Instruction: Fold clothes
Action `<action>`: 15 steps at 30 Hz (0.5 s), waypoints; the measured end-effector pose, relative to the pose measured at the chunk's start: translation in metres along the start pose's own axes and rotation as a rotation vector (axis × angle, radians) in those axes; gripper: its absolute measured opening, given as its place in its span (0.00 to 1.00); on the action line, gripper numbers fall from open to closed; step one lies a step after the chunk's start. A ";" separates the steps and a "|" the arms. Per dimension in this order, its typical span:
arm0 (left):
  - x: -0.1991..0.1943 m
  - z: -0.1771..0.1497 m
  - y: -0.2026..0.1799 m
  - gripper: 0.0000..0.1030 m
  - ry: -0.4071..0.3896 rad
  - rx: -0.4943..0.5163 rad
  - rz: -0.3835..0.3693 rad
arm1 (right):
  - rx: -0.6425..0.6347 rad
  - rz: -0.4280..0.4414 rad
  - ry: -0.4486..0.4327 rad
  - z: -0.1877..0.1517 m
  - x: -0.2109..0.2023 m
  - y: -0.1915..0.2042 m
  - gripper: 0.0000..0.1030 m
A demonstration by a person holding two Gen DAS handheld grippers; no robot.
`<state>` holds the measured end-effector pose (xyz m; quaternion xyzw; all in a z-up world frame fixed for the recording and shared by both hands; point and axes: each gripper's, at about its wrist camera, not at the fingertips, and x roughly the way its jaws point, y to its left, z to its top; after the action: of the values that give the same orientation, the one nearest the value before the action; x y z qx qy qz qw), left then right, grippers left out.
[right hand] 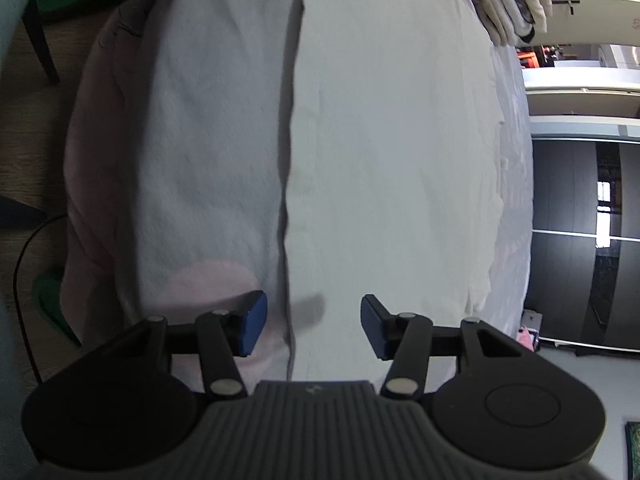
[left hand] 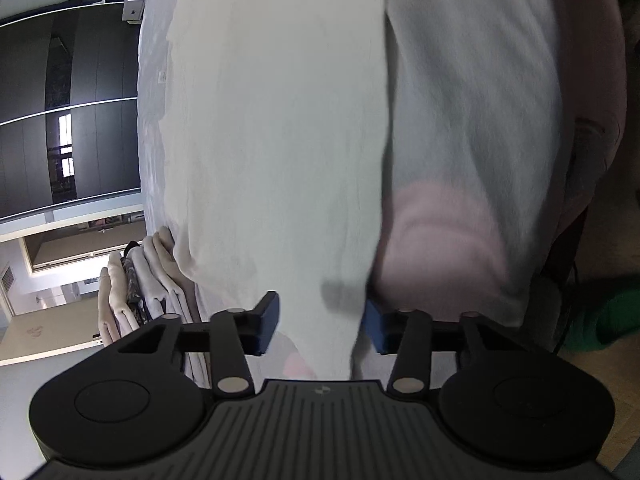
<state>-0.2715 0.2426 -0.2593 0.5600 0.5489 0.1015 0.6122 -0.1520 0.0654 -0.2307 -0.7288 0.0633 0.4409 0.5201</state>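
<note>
A pale cream garment [left hand: 280, 120] lies flat on the bed, and its long folded edge runs straight away from me. My left gripper [left hand: 320, 324] hovers at the near end with its blue pads apart. The cloth's near corner lies between them, and neither pad presses on it. A pink garment [left hand: 440, 240] shows from under a greyish-white layer at the right. In the right wrist view the same cream garment [right hand: 392, 160] fills the middle. My right gripper [right hand: 314, 324] stands open above its folded edge, holding nothing. The pink garment [right hand: 212, 280] lies by the left pad.
A stack of folded clothes [left hand: 140, 288] [right hand: 508, 0] sits at one end of the bed. The grey bedsheet [left hand: 154, 80] borders the garment. Dark wardrobe doors [left hand: 60, 100] [right hand: 580, 240] stand beyond. A green object [left hand: 616, 316] and a black cable [right hand: 24, 260] lie on the wooden floor.
</note>
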 end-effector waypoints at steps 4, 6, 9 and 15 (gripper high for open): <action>0.004 -0.003 -0.009 0.32 -0.010 0.019 0.045 | 0.019 -0.045 0.046 -0.010 0.011 0.000 0.54; 0.009 -0.004 -0.009 0.32 0.001 0.006 0.058 | 0.035 -0.068 0.081 -0.015 0.018 0.000 0.54; 0.017 -0.002 0.001 0.29 0.056 -0.050 0.037 | 0.065 -0.083 0.125 -0.022 0.028 -0.001 0.51; 0.011 -0.001 0.004 0.06 0.090 -0.120 -0.033 | 0.026 -0.077 0.120 -0.020 0.028 0.006 0.24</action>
<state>-0.2662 0.2528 -0.2624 0.5080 0.5780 0.1489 0.6210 -0.1271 0.0571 -0.2527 -0.7491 0.0719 0.3752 0.5413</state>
